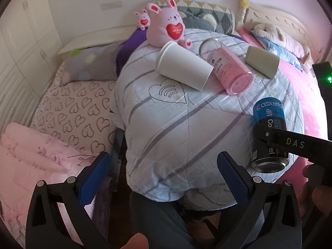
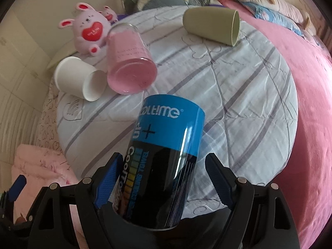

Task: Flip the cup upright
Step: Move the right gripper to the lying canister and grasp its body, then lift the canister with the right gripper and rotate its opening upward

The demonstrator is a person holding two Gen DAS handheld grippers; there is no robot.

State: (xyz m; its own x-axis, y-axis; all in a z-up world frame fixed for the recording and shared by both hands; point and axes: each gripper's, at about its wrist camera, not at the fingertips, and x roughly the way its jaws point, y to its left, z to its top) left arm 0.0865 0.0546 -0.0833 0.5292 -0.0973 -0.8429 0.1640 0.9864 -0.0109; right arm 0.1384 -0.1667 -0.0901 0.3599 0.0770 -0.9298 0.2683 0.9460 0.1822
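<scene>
A blue and black cup (image 2: 164, 155) lies on its side on the striped quilt (image 2: 238, 103), its mouth toward my right gripper (image 2: 164, 178). The right gripper's blue pads (image 2: 108, 182) stand on either side of the cup with gaps, open. In the left wrist view the same cup (image 1: 268, 128) lies at the right with the right gripper's black finger (image 1: 290, 143) across it. My left gripper (image 1: 161, 176) is open and empty, near the quilt's front edge. A white paper cup (image 1: 184, 66), a pink clear cup (image 1: 226, 68) and a green cup (image 1: 262, 61) lie on their sides farther back.
A pink plush rabbit (image 1: 168, 27) sits behind the cups. Pillows (image 1: 207, 14) and a headboard (image 1: 276, 18) stand at the back. A pink blanket (image 1: 31, 161) lies at the left, a pink sheet (image 2: 300, 83) at the right.
</scene>
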